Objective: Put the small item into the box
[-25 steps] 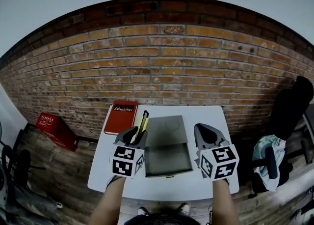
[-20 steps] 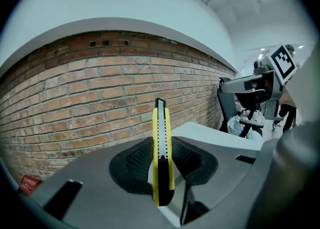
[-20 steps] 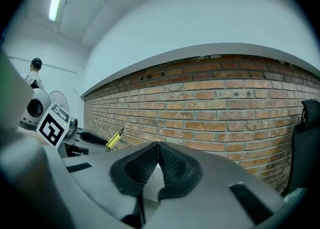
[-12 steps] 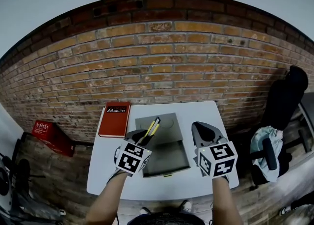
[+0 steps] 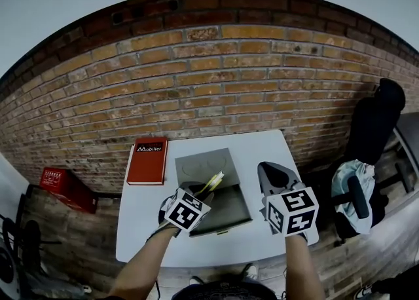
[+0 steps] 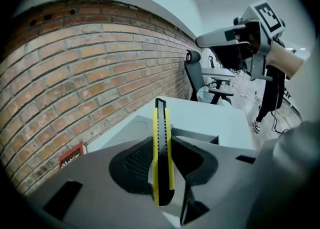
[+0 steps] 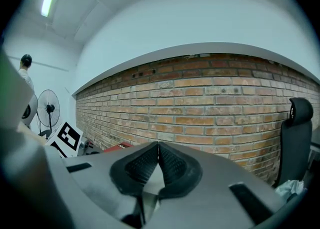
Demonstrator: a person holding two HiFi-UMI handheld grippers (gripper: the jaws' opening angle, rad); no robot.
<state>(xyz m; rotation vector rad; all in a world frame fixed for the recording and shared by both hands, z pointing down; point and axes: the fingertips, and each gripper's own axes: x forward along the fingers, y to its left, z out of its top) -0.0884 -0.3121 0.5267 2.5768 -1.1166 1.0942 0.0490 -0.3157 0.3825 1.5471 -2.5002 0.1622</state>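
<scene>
Left gripper (image 5: pixel 198 192), clamped on the slim yellow-and-black utility knife (image 5: pixel 213 180) over the near-left corner of the open grey box (image 5: pixel 230 208), should lower it flat inside before releasing; right gripper (image 7: pixel 158 148), closed and empty, hovers right.

We see a slim yellow and black plastic utility knife (image 6: pixel 162 158) pinched between the two jaws of the left gripper (image 6: pixel 163 142). It has yellow sides and a black strip running down its length. Its black tip sticks out well past the jaws, and its butt end reaches back behind them. From the head view the knife (image 5: pixel 214 181) is in the air, tilted, with its tip pointing up and to the right over the open grey rectangular box (image 5: pixel 232 208). It hangs about where the lid meets the tray. The box lies on the white table (image 5: pixel 275 161), with its shallow tray nearer us and its lid folded back flat beyond, two faint circles pressed into it.
</scene>
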